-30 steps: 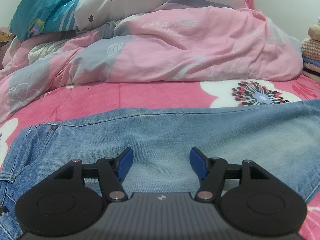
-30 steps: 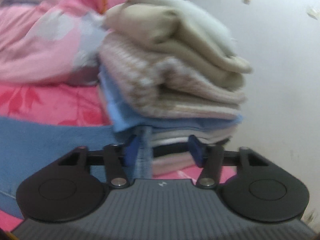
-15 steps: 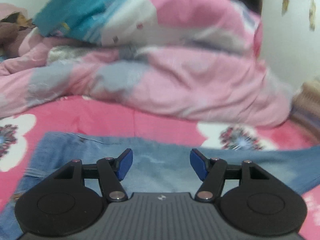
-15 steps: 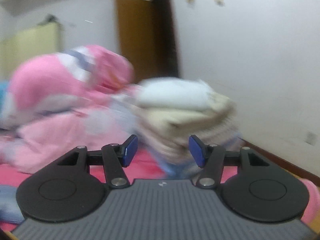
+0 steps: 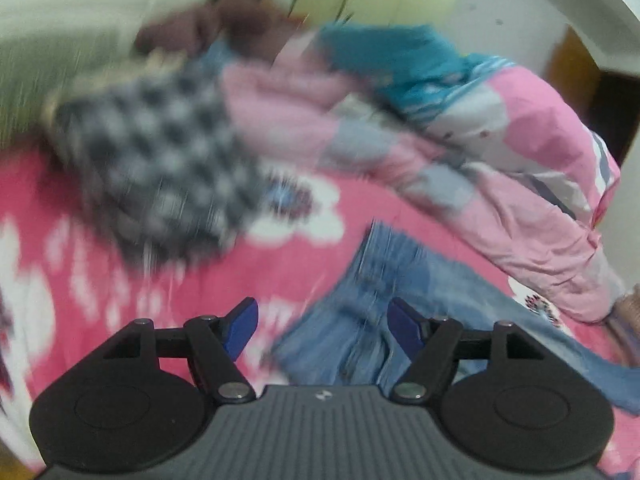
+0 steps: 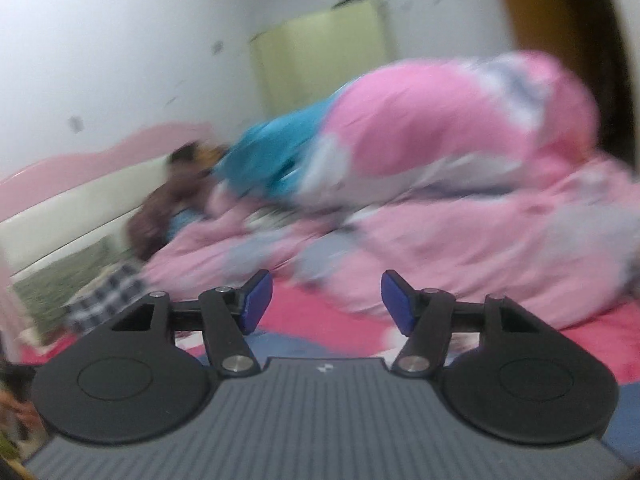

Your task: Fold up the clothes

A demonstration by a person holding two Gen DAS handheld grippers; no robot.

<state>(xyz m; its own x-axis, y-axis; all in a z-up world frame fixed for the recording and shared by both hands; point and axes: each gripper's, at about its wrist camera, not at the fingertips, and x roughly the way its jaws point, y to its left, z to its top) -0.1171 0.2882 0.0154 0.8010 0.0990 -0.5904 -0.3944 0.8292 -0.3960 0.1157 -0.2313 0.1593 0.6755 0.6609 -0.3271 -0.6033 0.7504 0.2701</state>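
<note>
— Clothes, then: where do they lie?

— On the bed [image 5: 168,280], with its pink flowered sheet. A big pink quilt [image 5: 532,184] is heaped along the far side. Blue jeans [image 5: 404,320] lie spread flat just ahead of the left gripper [image 5: 322,326]; a black-and-white checked garment [image 5: 160,168] sits crumpled further off, apart from them.

— And the jaws?

— The left gripper's are wide and opening, nothing between them. The right gripper [image 6: 326,304] is likewise opening and empty, aimed at the quilt, with the checked garment low at its left.

— How should the next step go?

— I'd judge both are heading for the checked piece. Take it by two corners or a hem, one gripper each, lift it clear of the heap, and lay it flat before creasing.

— Any baskets or boxes?

— None that I can see; everything is blurred.
</note>
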